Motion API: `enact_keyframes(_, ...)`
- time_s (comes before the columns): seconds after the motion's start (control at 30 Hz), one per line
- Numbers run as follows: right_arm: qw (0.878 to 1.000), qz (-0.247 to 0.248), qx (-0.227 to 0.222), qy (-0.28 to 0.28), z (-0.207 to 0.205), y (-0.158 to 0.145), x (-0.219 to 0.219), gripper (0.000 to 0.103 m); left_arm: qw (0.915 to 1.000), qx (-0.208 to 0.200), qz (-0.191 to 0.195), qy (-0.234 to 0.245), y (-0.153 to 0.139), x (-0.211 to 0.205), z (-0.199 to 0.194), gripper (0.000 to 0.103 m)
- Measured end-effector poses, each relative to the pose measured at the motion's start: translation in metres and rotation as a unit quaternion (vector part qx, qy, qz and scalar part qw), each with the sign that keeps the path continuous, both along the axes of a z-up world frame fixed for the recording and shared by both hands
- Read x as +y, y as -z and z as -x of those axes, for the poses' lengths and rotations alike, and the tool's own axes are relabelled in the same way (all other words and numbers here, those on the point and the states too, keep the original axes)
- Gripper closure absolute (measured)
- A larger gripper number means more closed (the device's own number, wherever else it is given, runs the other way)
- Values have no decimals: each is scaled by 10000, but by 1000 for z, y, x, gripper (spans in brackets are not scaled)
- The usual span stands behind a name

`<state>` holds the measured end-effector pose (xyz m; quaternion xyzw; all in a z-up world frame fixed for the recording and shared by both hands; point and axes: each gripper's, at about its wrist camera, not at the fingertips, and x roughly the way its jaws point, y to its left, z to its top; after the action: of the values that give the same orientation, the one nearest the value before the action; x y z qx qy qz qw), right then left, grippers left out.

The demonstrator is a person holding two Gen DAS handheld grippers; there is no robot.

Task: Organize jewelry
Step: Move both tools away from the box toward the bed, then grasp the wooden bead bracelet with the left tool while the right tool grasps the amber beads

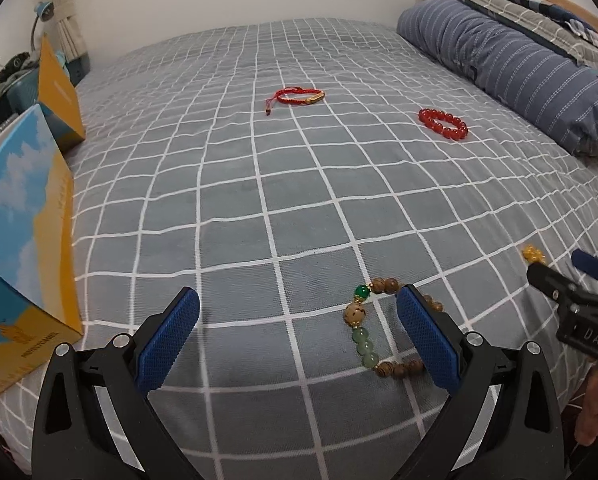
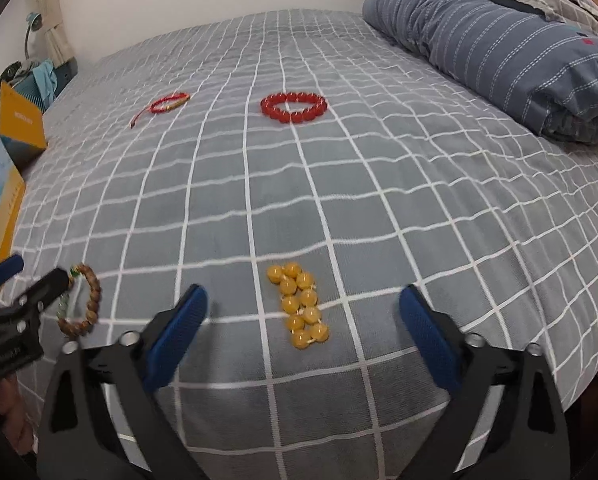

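Observation:
Several bracelets lie on a grey checked bed. A wood-and-green bead bracelet (image 1: pixel 373 322) lies close in front of my open left gripper (image 1: pixel 299 320), partly behind its right finger (image 1: pixel 425 336); it also shows in the right wrist view (image 2: pixel 85 300). A yellow bead bracelet (image 2: pixel 301 306) lies folded between the fingers of my open right gripper (image 2: pixel 303 320). Farther off lie a red cord bracelet (image 1: pixel 297 98) (image 2: pixel 167 104) and a red bead bracelet (image 1: pixel 443 124) (image 2: pixel 294 107). Both grippers are empty.
A blue-and-yellow box (image 1: pixel 23 248) and a yellow box (image 1: pixel 59 92) stand at the bed's left edge. A rolled blue striped quilt (image 1: pixel 511 68) (image 2: pixel 499 44) lies along the right. The right gripper (image 1: pixel 571 308) shows at the left view's right edge.

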<state>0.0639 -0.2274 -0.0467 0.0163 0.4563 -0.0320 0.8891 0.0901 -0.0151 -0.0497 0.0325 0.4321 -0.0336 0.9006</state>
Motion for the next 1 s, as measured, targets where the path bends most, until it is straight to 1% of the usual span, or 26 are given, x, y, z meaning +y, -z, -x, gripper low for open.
enact_keyframes(0.07, 10000, 0, 70, -24, -1, 5, -1, 25, 10000, 12, -28, 4, 5, -1, -1, 6)
enact_keyframes(0.13, 10000, 9, 39, -41, 0, 6, -2, 30, 10000, 55, -14, -14, 10, -1, -2, 6)
enact_keyframes(0.2, 10000, 45, 32, -25, 0, 6, -2, 44, 10000, 67, 17, -27, 12, 0, -3, 6)
enact_keyframes(0.23, 10000, 72, 38, -1, 0, 7, -3, 47, 9999, 97, 27, -24, 13, 0, -3, 6)
enact_keyframes(0.3, 9999, 120, 48, -4, 0, 8, -3, 57, 9998, 170, 65, -21, 15, 1, -4, 7)
enact_keyframes(0.33, 9999, 153, 50, 8, 0, 8, -3, 60, 9998, 188, 79, -24, 15, 2, -4, 10)
enact_keyframes(0.37, 9998, 211, 50, 26, 0, 8, -3, 66, 9998, 206, 82, -19, 16, 2, -4, 12)
enact_keyframes(0.4, 9996, 261, 49, 33, 0, 9, -3, 71, 9997, 218, 66, -2, 16, 2, -4, 17)
enact_keyframes(0.43, 9995, 325, 49, 37, 0, 9, -3, 74, 9997, 219, 50, 14, 16, 1, -3, 20)
enact_keyframes(0.47, 9993, 377, 51, 37, 0, 9, -2, 76, 9997, 223, 24, 25, 16, 0, -3, 22)
enact_keyframes(0.53, 9991, 412, 36, 33, 0, 10, -2, 80, 9997, 223, -52, 17, 14, -1, -2, 32)
enact_keyframes(0.57, 9990, 449, 26, 55, 0, 9, -2, 85, 9997, 224, -84, 22, 14, -1, -2, 35)
enact_keyframes(0.6, 9989, 465, 21, 68, 0, 9, -3, 89, 9997, 228, -89, 41, 13, -1, -2, 43)
enact_keyframes(0.63, 9990, 448, 17, 78, 0, 9, -3, 90, 9997, 239, -82, 74, 13, -1, -1, 52)
enact_keyframes(0.67, 9991, 417, 9, 92, 0, 9, -4, 92, 9996, 248, -80, 97, 12, -2, -1, 56)
enact_keyframes(0.73, 9993, 349, -10, 119, 1, 7, -7, 92, 9995, 261, -96, 138, 11, -3, 0, 75)
enact_keyframes(0.77, 9994, 321, -17, 124, 1, 7, -7, 93, 9995, 269, -127, 129, 10, -3, 1, 80)
enact_keyframes(0.8, 9995, 297, -34, 131, 1, 6, -8, 93, 9995, 280, -141, 97, 10, -3, 1, 90)
enact_keyframes(0.83, 9995, 289, -43, 129, 1, 5, -8, 93, 9995, 304, -119, 53, 9, -1, 1, 92)
enact_keyframes(0.9, 9995, 274, -69, 134, 2, 3, -8, 93, 9993, 358, 44, 35, 7, 4, 1, 92)
enact_keyframes(1.0, 9994, 287, -93, 141, 3, 1, -7, 93, 9992, 387, 132, 34, 6, 7, 1, 92)
